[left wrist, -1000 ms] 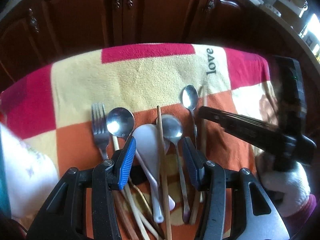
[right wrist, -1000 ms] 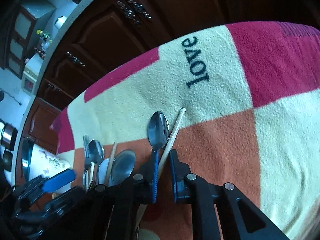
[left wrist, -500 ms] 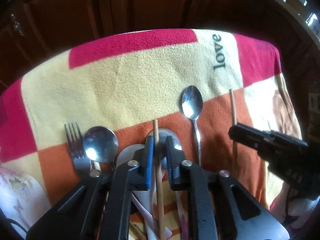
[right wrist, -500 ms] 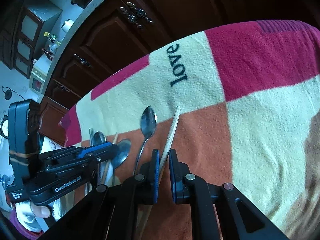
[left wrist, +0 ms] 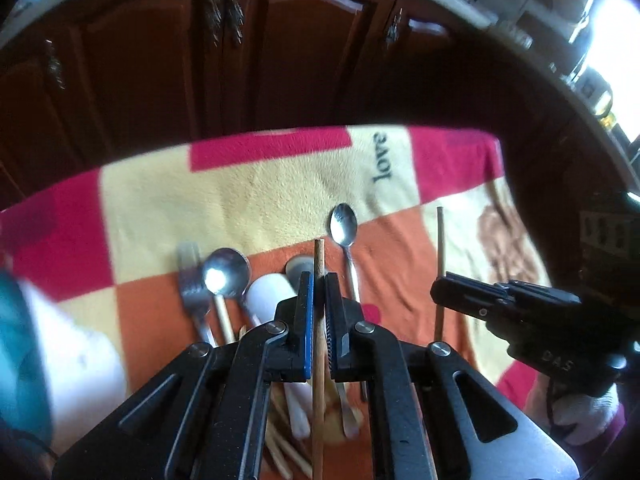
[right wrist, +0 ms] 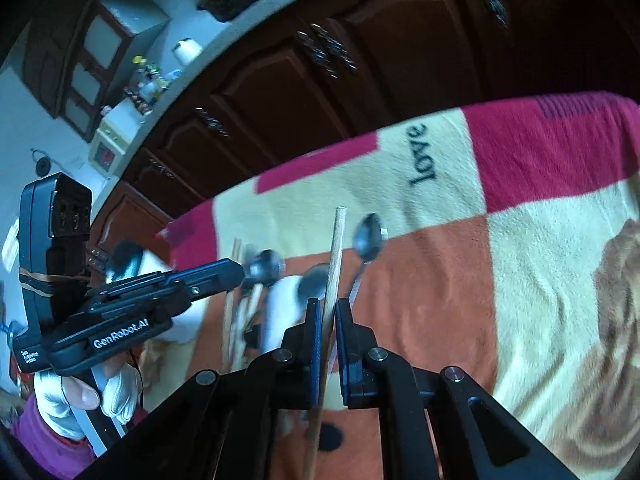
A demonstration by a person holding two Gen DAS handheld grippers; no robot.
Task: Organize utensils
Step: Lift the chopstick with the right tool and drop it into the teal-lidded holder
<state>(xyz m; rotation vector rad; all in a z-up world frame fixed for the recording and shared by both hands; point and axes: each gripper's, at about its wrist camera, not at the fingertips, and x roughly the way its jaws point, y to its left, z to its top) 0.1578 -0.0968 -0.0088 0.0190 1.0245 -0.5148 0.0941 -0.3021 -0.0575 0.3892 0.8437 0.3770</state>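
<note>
My left gripper (left wrist: 316, 280) has a wooden chopstick (left wrist: 319, 256) between its pads; its jaws are still closing and the stick is lifted above the pile. My right gripper (right wrist: 328, 304) is shut on a second chopstick (right wrist: 338, 240), held off the blanket. In the left wrist view the right gripper (left wrist: 436, 292) and its stick (left wrist: 440, 240) are on the right. On the cloth lie a fork (left wrist: 190, 276), a steel spoon (left wrist: 224, 272), a white ceramic spoon (left wrist: 268, 296), another steel spoon (left wrist: 298, 266) and a teaspoon (left wrist: 343, 224).
A checked blanket (left wrist: 240, 192) with the word "love" covers the table. Dark wooden cabinets (left wrist: 280, 60) stand just behind its far edge. A white patterned object (left wrist: 80, 352) sits at the left. A gloved hand (right wrist: 56, 400) holds the left gripper.
My left gripper went from wide open over the pile to closed on a chopstick and rose with it. My right gripper lifted its chopstick up and away from the teaspoon.
</note>
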